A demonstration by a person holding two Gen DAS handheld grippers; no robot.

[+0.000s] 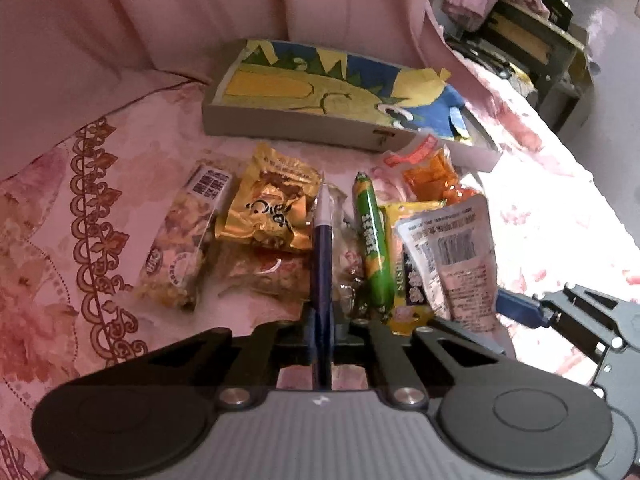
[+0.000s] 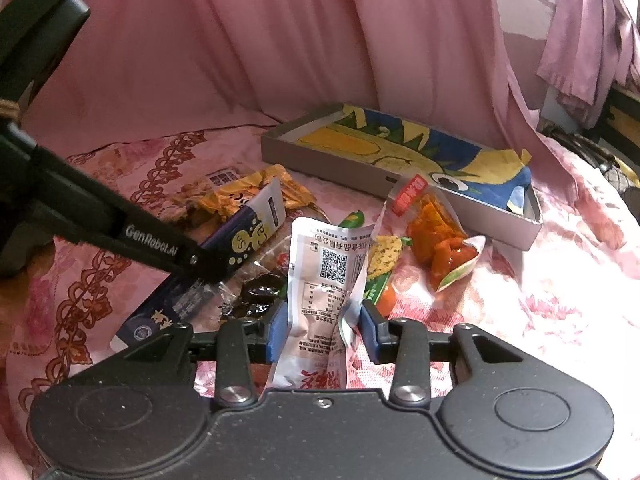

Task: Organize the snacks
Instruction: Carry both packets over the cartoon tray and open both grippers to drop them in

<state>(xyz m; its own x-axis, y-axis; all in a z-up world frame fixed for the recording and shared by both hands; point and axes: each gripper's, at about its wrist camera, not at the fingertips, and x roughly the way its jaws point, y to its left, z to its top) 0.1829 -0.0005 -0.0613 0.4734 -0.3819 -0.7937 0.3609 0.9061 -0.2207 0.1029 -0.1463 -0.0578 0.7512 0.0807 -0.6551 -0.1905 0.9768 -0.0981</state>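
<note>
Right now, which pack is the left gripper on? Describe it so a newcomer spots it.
Start at the grey tray with the yellow-and-blue cartoon lining on the pink bedspread; the snack pile lies in front of it. The left gripper is shut on a long flat dark-blue packet with a white end and yellow cartoon faces, the pile's only blue wrapper.

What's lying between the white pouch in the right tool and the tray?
In the right wrist view, a clear packet of orange snacks lies between the white pouch and the tray, just short of its near wall.
</note>
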